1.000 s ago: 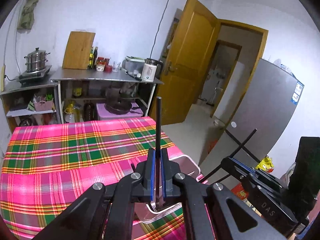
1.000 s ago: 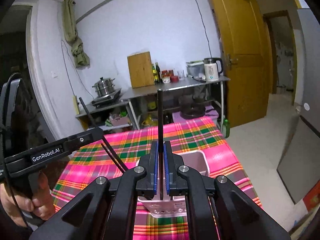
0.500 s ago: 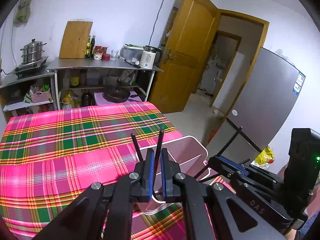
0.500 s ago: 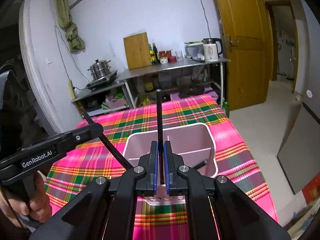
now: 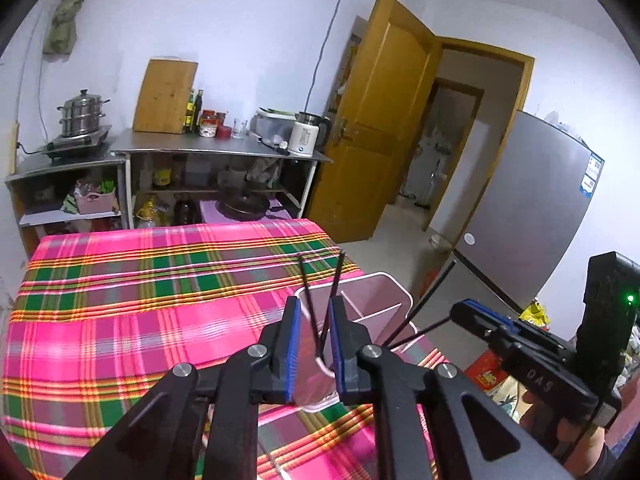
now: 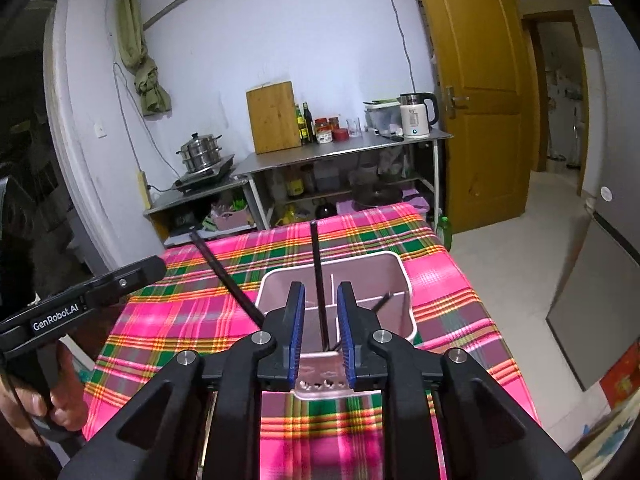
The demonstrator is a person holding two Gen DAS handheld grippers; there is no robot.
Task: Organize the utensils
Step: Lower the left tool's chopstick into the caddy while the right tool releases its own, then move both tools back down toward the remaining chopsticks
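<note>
**Operator:** What is the left gripper (image 5: 314,340) doing?

**Inspector:** Its jaws have just been opening. The blue pads (image 5: 294,344) are standing apart. Two thin black utensil handles (image 5: 335,292) are rising between them, and neither pad is pressing on a handle. The handles are leaning out of the pale pink rectangular plastic utensil holder (image 5: 394,284).

**Operator:** And the right gripper (image 6: 322,330)?

**Inspector:** Its jaws have also just been opening. One straight black utensil handle (image 6: 318,276) is standing nearly upright between the blue pads, with a gap showing on each side, so it is not being clamped. Its lower end is sitting inside the near compartment of the holder.

**Operator:** Where is the holder sitting?

**Inspector:** It is resting on the bench covered with a pink, green and yellow plaid cloth (image 6: 224,320), near the edge closest to both grippers. An inner partition (image 6: 384,300) is dividing it into compartments. In the right wrist view, a further black handle (image 6: 224,276) is slanting up out of the holder's left side, beside the left gripper's body, which a hand (image 6: 36,412) is holding.
</note>
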